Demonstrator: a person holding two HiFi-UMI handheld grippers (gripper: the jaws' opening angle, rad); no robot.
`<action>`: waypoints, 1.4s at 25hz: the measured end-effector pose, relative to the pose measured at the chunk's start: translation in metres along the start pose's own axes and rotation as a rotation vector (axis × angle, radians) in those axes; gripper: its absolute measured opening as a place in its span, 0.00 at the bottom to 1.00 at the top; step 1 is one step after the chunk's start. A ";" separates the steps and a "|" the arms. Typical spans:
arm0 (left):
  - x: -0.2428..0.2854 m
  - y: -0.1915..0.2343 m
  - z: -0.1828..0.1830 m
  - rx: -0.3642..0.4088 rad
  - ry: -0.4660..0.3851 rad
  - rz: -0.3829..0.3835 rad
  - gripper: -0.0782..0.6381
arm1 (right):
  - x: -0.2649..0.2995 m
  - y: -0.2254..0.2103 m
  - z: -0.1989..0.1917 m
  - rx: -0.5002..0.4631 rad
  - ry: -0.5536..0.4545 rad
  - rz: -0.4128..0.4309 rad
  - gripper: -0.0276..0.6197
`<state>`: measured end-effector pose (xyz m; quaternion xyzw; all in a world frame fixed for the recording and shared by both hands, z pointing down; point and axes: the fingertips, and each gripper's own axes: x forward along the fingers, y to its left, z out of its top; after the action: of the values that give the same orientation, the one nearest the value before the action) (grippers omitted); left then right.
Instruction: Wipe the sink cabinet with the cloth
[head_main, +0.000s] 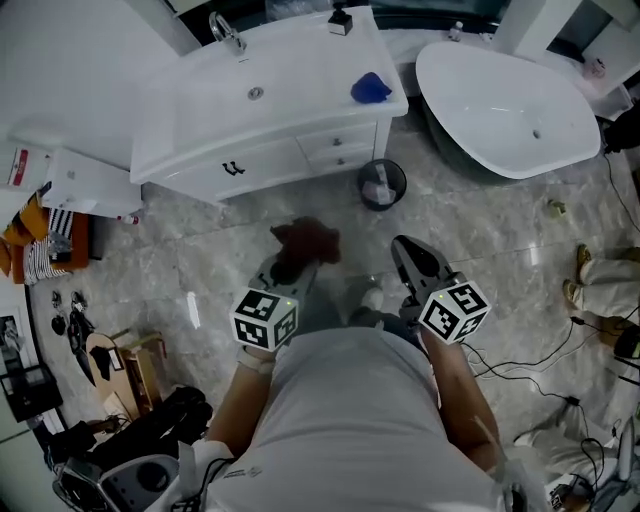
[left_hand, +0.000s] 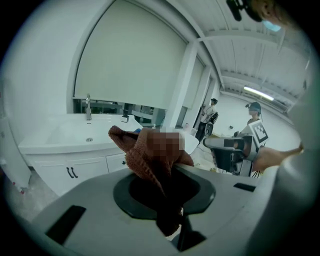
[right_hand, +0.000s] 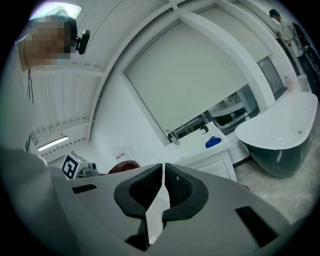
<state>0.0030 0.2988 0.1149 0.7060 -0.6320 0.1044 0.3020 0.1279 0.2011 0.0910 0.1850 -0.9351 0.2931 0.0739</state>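
Gripping the brown cloth (left_hand: 150, 155), the left gripper (left_hand: 166, 196) keeps its jaws tight on it, in front of the sink cabinet (head_main: 280, 160) and well apart from it. Beside it, the right gripper (right_hand: 161, 187) has its jaws pressed together on nothing.

PERSON'S GRIPPER FACES SINK CABINET: The right gripper (right_hand: 163, 167) is pointing across a bathroom, its two dark jaws pressing together with only a thin slit between them. Beyond them, the white sink cabinet (right_hand: 215, 167) is standing against the far wall, its faucet (right_hand: 170, 136) rising at the back and a blue object (right_hand: 212, 141) lying at the counter's right end. A freestanding bathtub (right_hand: 280, 132) is sitting right of the cabinet on the marble floor (right_hand: 295, 200). At left, the left gripper (right_hand: 92, 168) is showing its marker cube (right_hand: 70, 164), a brown cloth (right_hand: 122, 167) bunching just right of it. A pale blind (right_hand: 200, 85) is covering the window above.
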 end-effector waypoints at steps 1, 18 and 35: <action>-0.001 0.001 -0.003 -0.008 0.008 0.009 0.20 | 0.000 -0.004 -0.001 0.007 0.005 -0.002 0.09; 0.079 0.100 -0.006 -0.078 0.148 -0.015 0.20 | 0.092 -0.039 0.023 -0.010 0.079 -0.092 0.09; 0.176 0.214 -0.028 -0.197 0.330 -0.024 0.20 | 0.216 -0.061 0.015 -0.017 0.242 -0.112 0.09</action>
<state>-0.1635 0.1642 0.2939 0.6540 -0.5724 0.1529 0.4704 -0.0480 0.0806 0.1634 0.1995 -0.9100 0.3007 0.2041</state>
